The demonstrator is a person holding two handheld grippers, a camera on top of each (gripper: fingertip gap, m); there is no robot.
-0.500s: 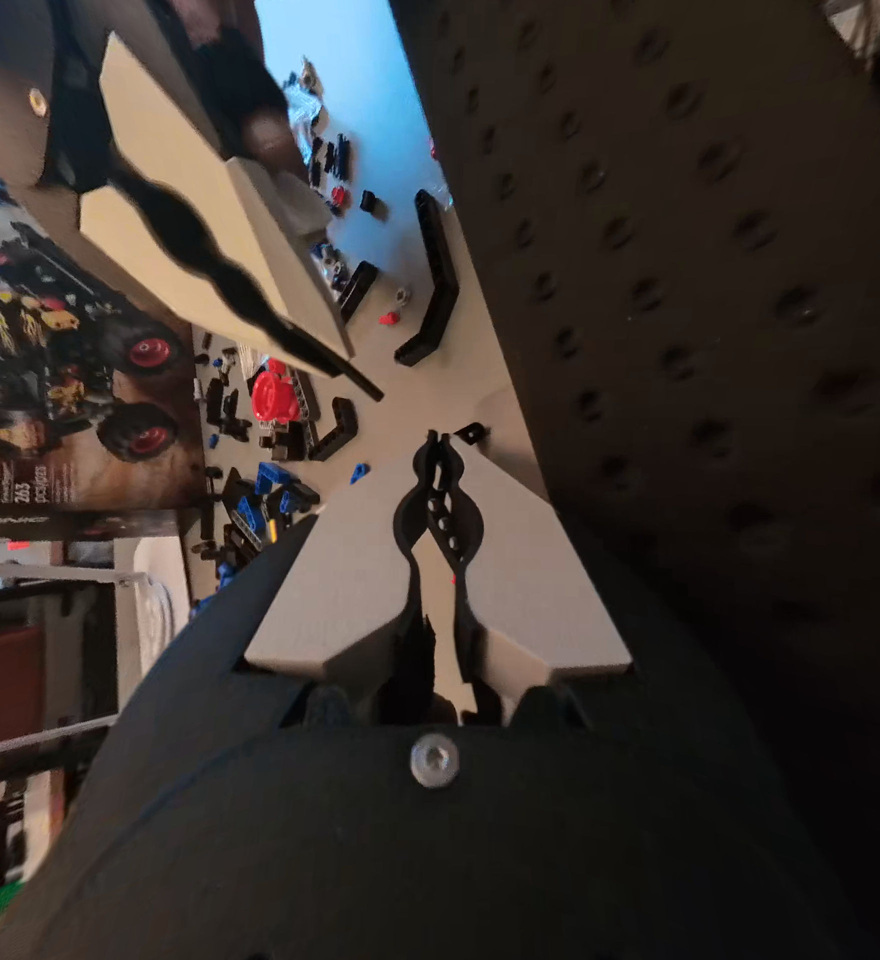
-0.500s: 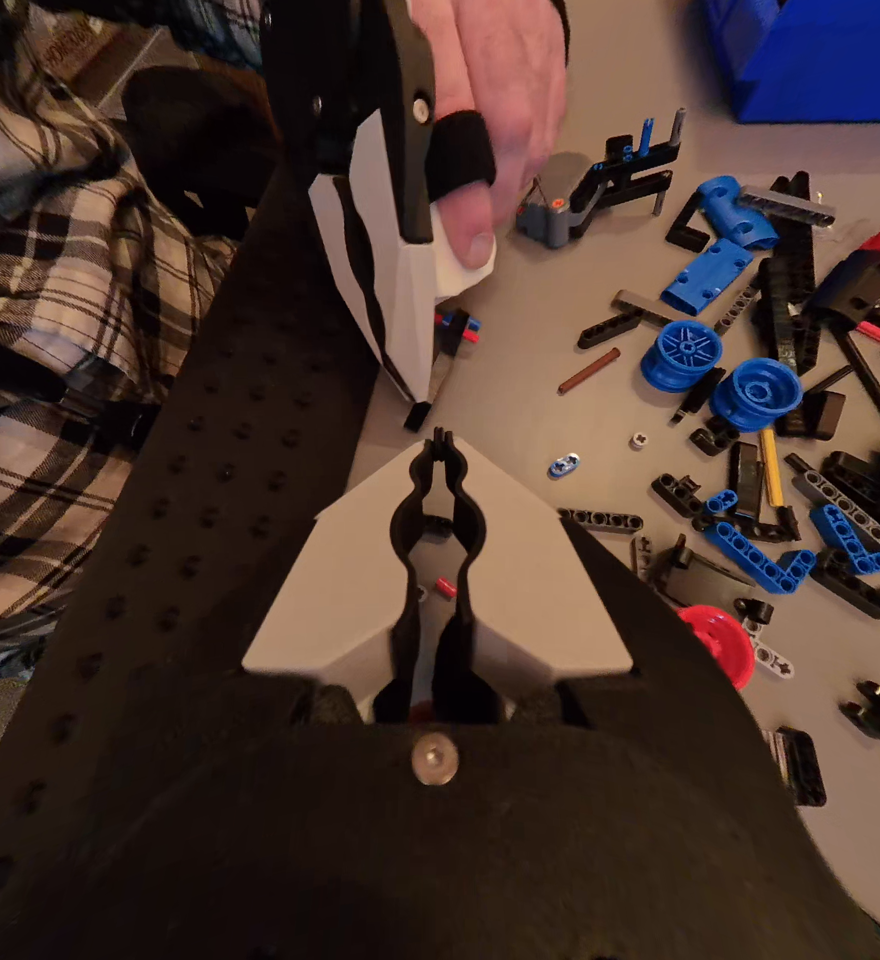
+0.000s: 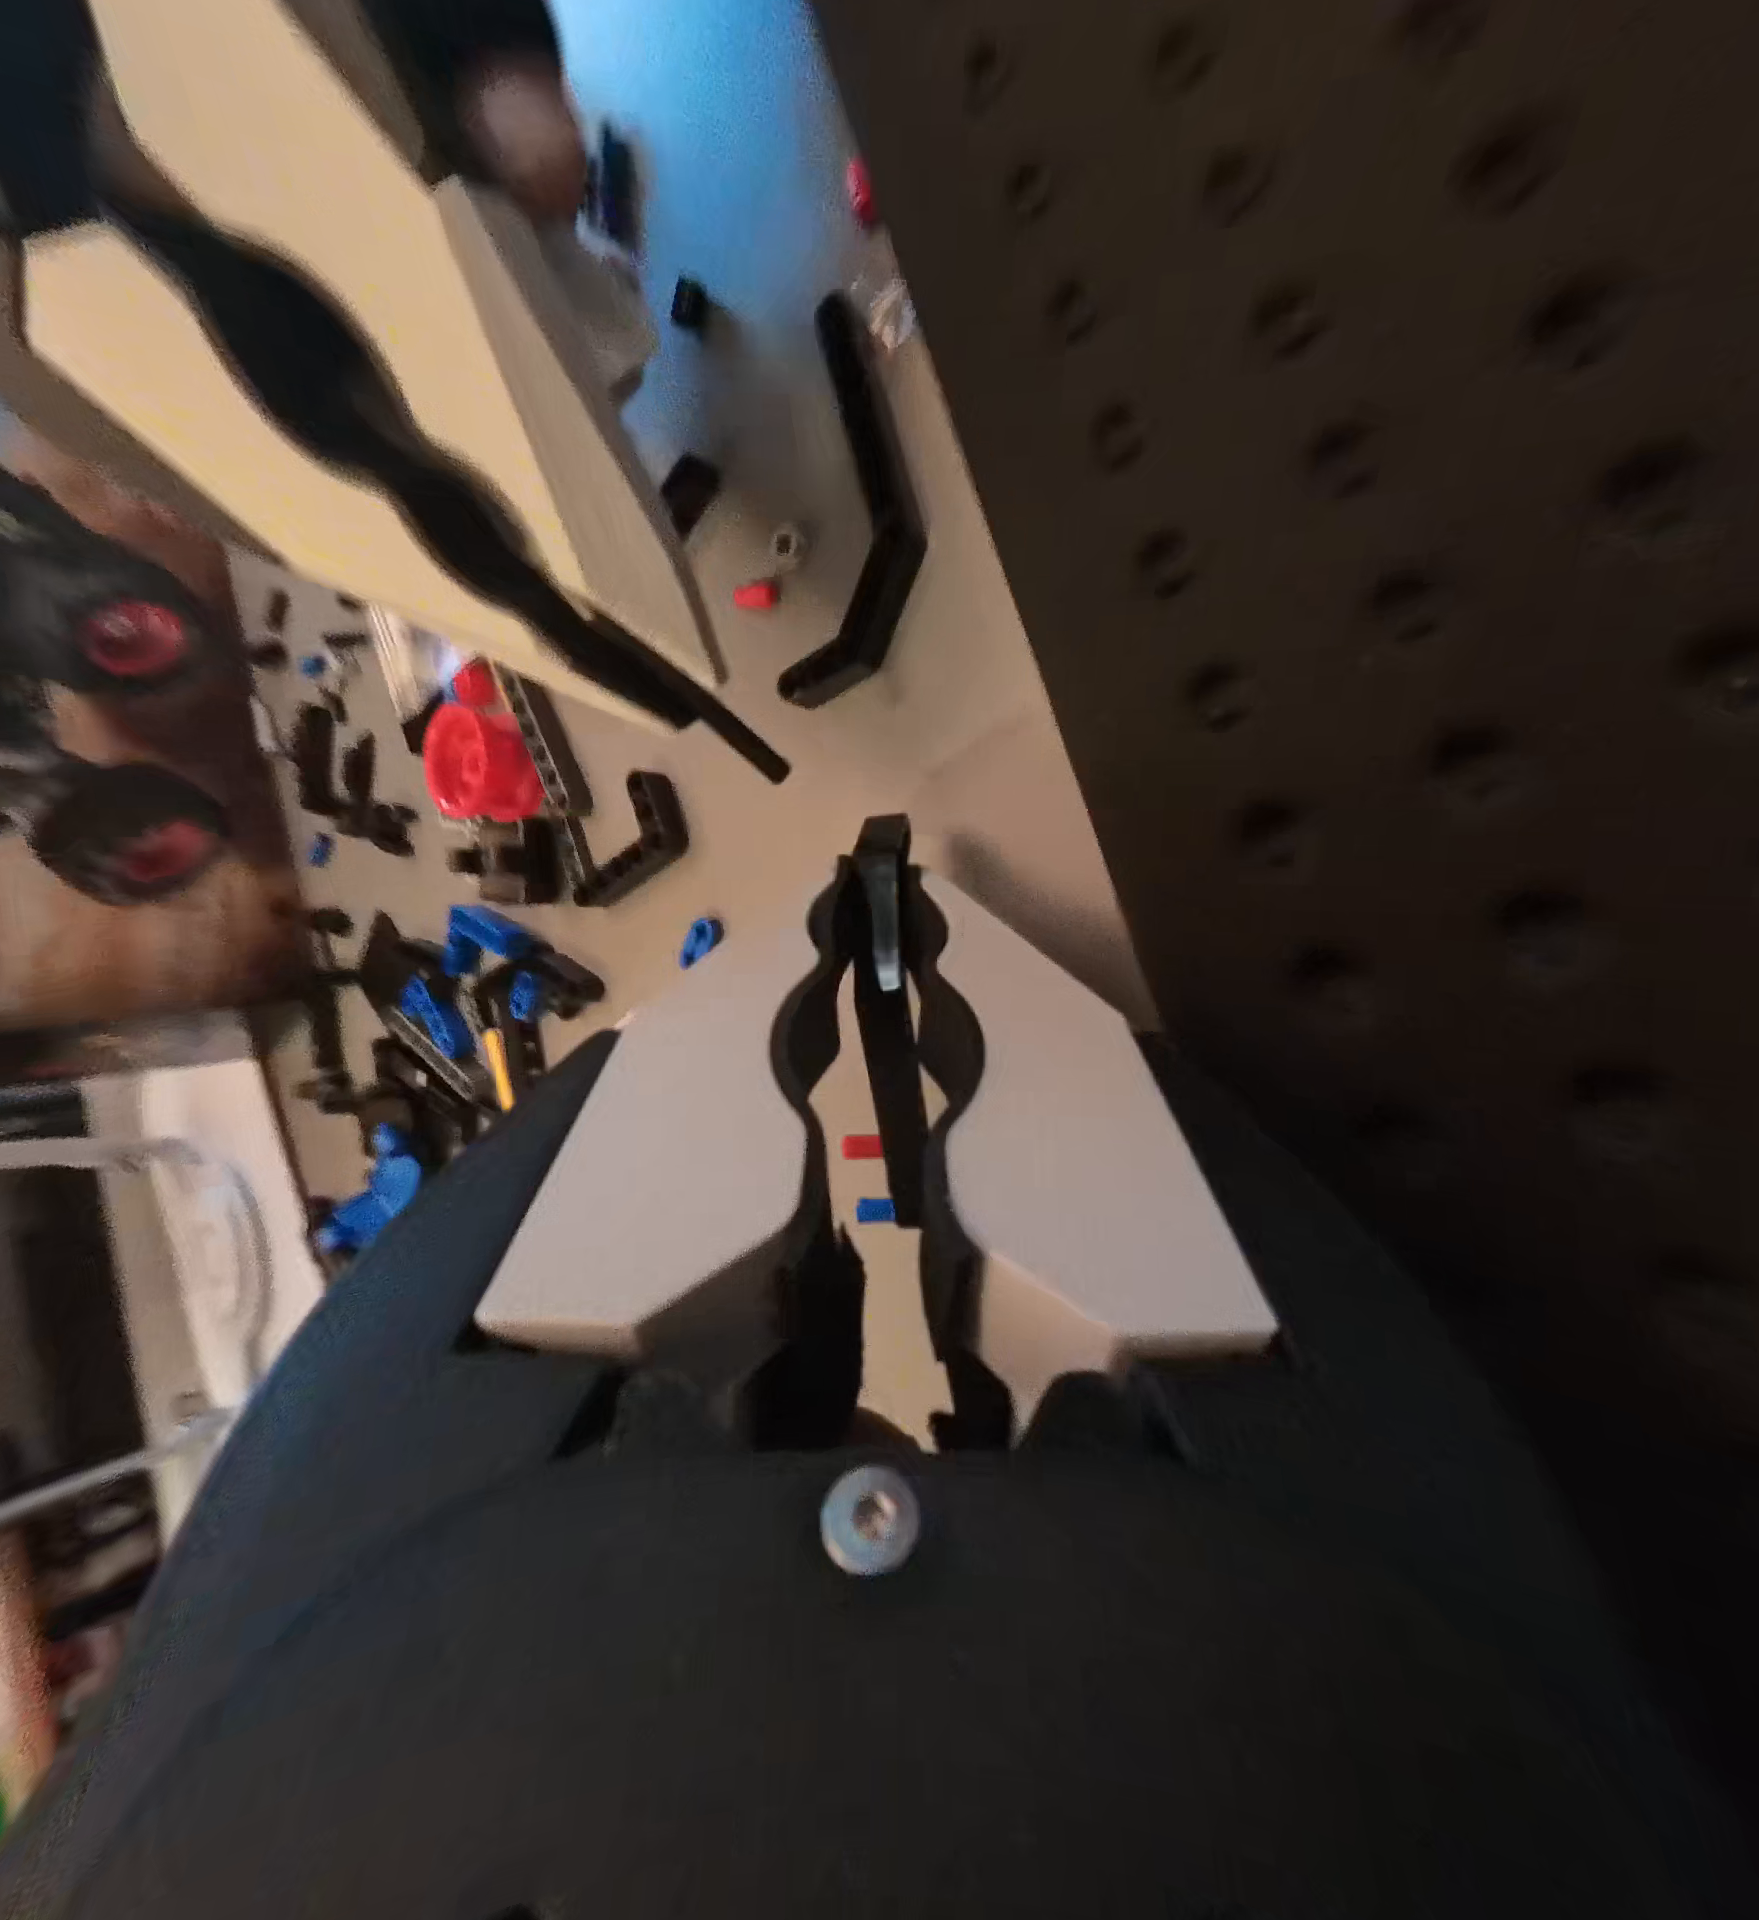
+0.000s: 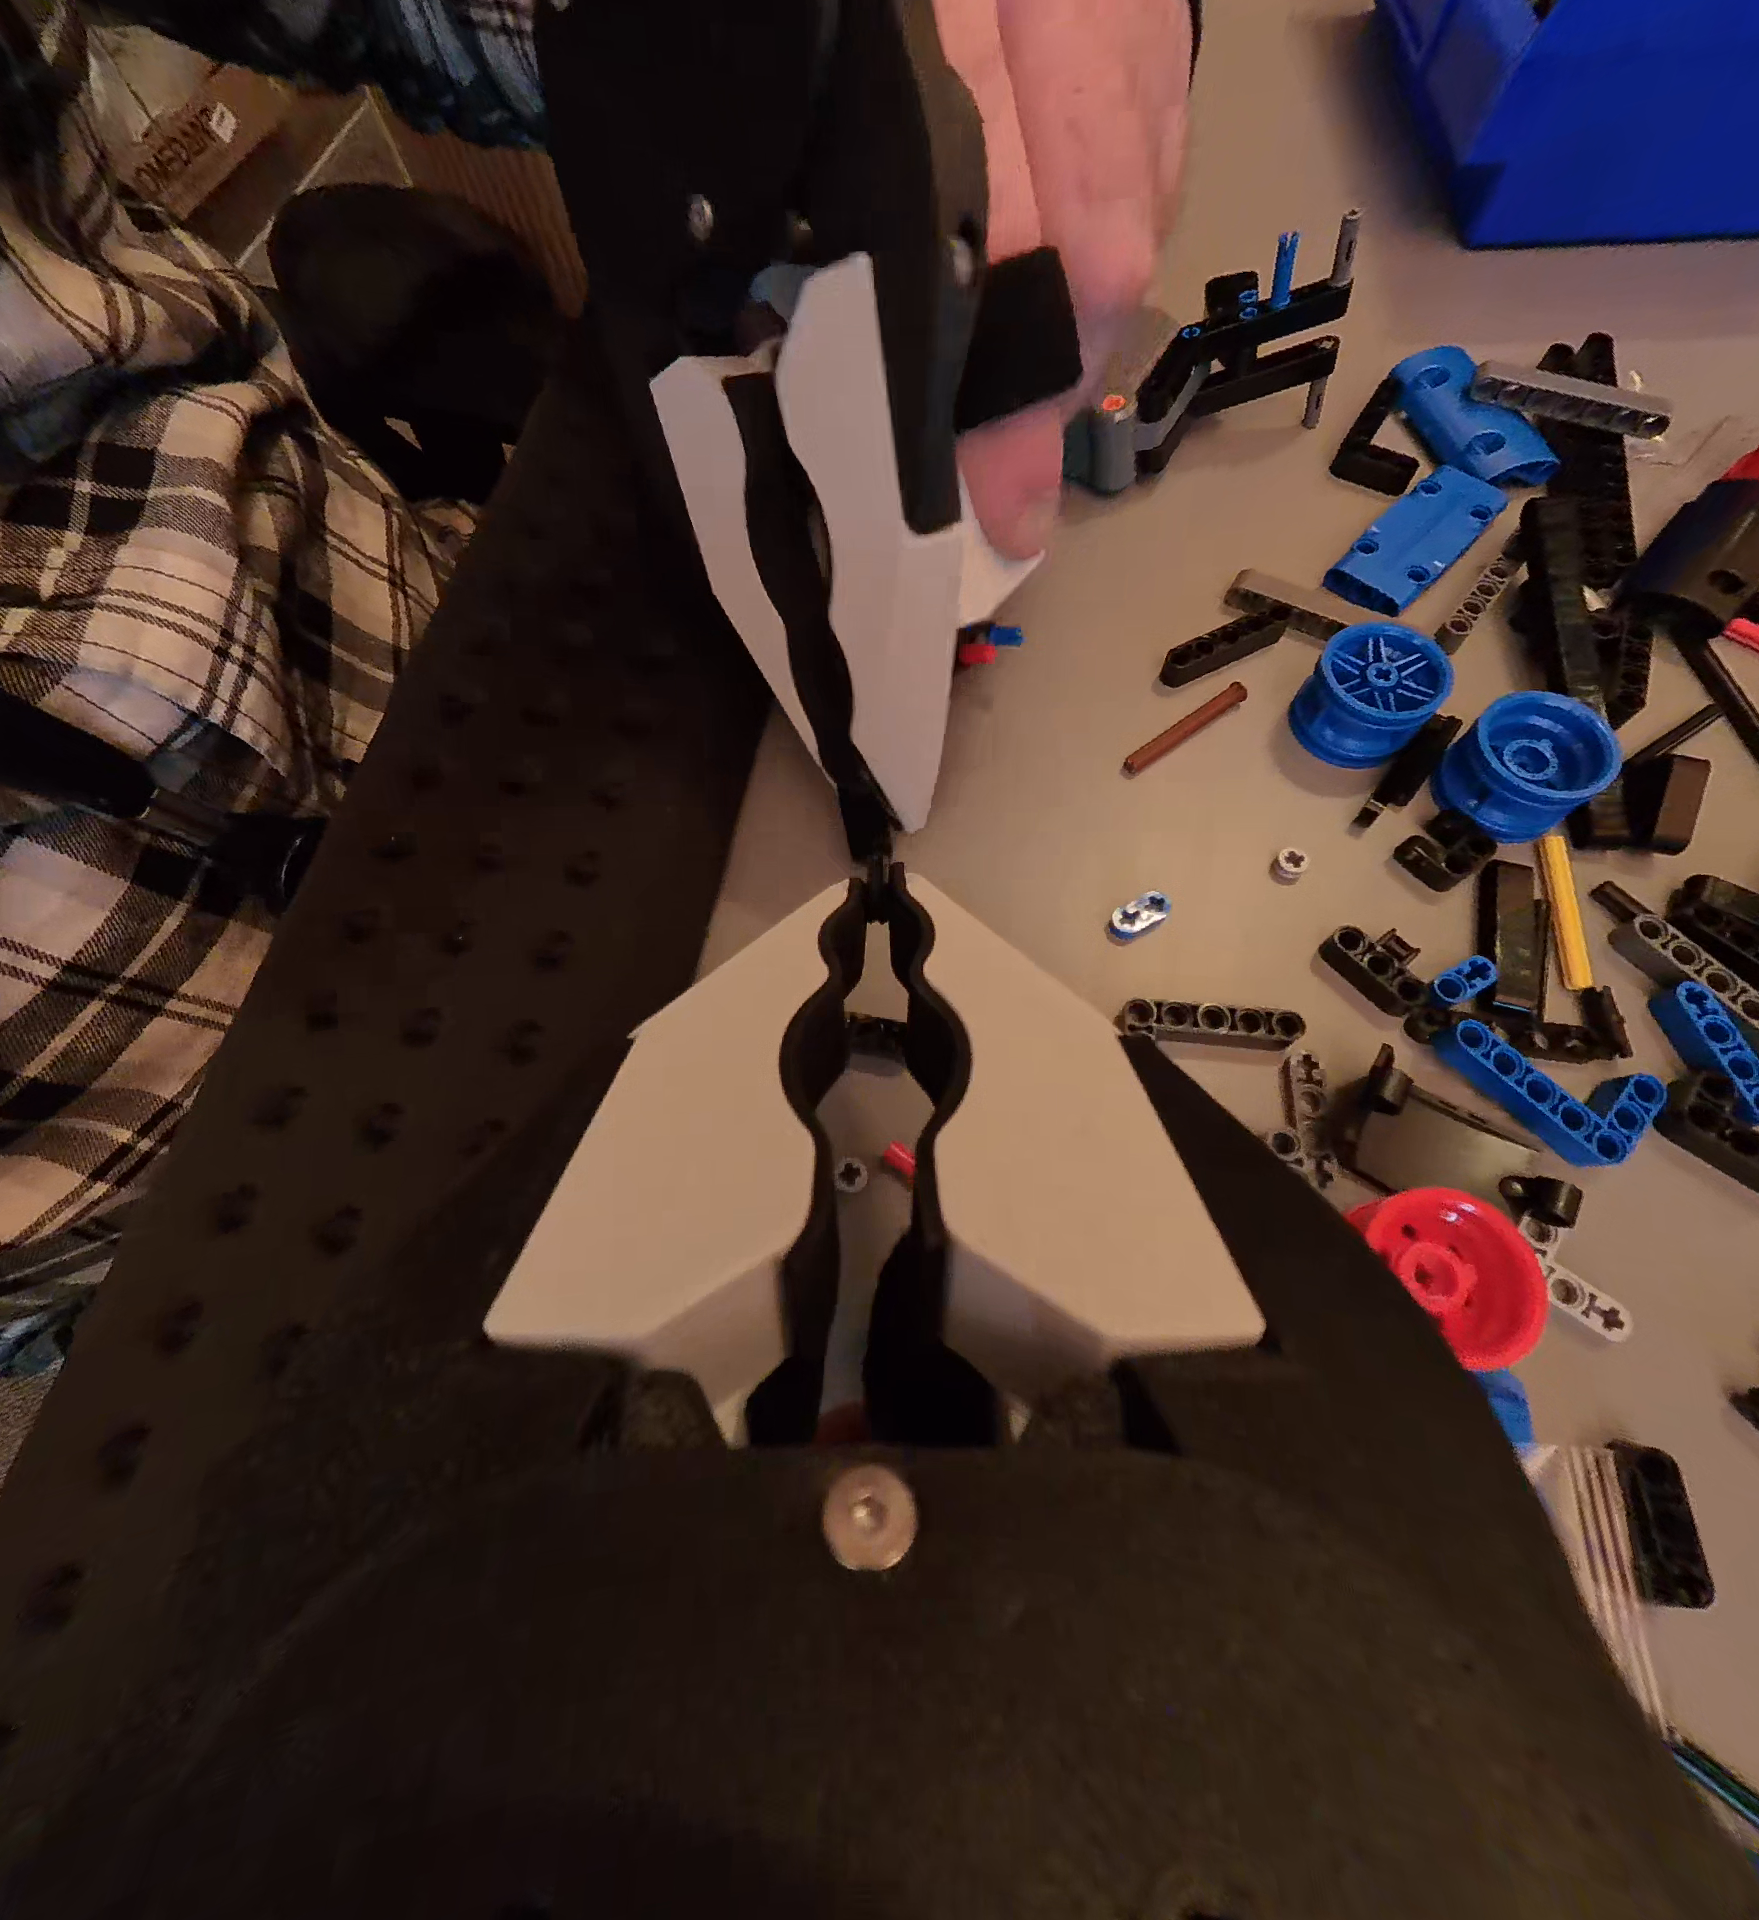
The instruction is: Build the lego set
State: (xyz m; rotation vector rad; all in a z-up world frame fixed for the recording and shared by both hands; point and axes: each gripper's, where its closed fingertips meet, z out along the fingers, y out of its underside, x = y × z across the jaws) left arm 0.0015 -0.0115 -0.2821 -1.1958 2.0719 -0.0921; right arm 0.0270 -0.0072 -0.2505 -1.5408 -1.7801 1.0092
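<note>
Closed up since half a second ago: gap between the two tools gone, tips now meeting nose to nose above the grey table (image 4: pixel 1041 831).

Left gripper (image 3: pixel 880 842) clenched on a slim black beam (image 3: pixel 890 1039), held edge-on, running back between the jaws from their tips; one red pin (image 3: pixel 862 1146) and one blue pin (image 3: pixel 875 1208) sticking out sideways near its rear end. Right gripper (image 4: pixel 880 883) clamped on a thin black piece (image 3: pixel 740 738), poking out just past the jaw tips toward the beam; touching or only just short, cannot tell. Hand (image 4: pixel 1083 156) wrapped round the left tool, straight ahead of the right jaws.

Loose parts, all to the right of the right jaws: two blue wheel hubs (image 4: pixel 1368 691), side by side, ahead; one red wheel hub (image 4: pixel 1446 1273), level with the jaw roots; two blue L-shaped beams (image 4: pixel 1540 1101), between them; one brown axle (image 4: pixel 1181 727); one yellow axle (image 4: pixel 1566 914). Many black beams scattered among these, too tangled to count.
</note>
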